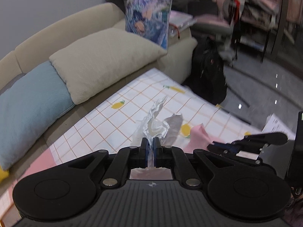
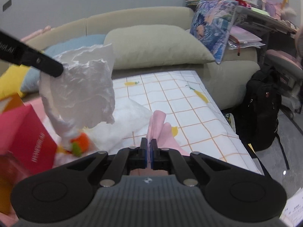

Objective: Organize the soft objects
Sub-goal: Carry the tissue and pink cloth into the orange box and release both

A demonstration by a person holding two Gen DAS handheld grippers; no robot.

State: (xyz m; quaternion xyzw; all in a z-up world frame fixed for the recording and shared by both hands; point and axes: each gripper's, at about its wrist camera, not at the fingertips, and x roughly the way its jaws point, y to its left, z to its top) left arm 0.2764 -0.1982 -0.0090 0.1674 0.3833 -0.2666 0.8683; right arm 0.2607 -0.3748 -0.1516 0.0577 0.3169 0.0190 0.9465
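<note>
My left gripper (image 1: 151,143) is shut on a white crinkled plastic bag (image 1: 158,121) and holds it above the lemon-print checked cloth (image 1: 117,121). In the right wrist view the same bag (image 2: 79,89) hangs from the left gripper at upper left, with an orange and green soft toy (image 2: 79,143) at its bottom. My right gripper (image 2: 150,145) is shut on a pink cloth (image 2: 161,130) that lies on the checked cloth (image 2: 189,111). The pink cloth also shows in the left wrist view (image 1: 198,138), with the right gripper (image 1: 246,145) beside it.
A beige sofa (image 2: 132,19) holds a beige pillow (image 1: 106,60), a blue pillow (image 1: 28,107), a yellow pillow (image 2: 11,81) and a printed cushion (image 2: 212,24). A red box (image 2: 28,138) stands at left. A white padded bag (image 2: 128,117) lies on the cloth. A black backpack (image 2: 265,109) sits on the floor.
</note>
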